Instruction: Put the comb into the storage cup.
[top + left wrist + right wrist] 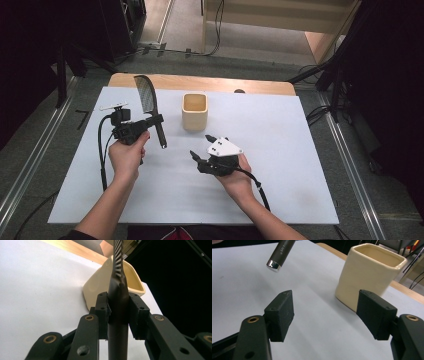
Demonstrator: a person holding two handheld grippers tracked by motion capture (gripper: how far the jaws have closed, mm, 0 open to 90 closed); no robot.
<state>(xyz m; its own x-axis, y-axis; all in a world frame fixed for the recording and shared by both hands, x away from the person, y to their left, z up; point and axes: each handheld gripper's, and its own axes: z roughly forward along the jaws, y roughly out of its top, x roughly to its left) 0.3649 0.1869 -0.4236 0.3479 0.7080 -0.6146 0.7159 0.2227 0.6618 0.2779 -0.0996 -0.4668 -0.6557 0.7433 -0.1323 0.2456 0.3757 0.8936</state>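
Right now the left gripper [150,121] is clamping the comb [146,96] by its handle, right gripper [200,148] gaping empty; tilting risks the comb missing the cup [194,111].

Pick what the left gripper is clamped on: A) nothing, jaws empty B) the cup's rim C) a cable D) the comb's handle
D: in the left gripper view the left gripper has its pads pressed on both sides of the comb handle, teeth rising above; the cup stands free behind it on the table.
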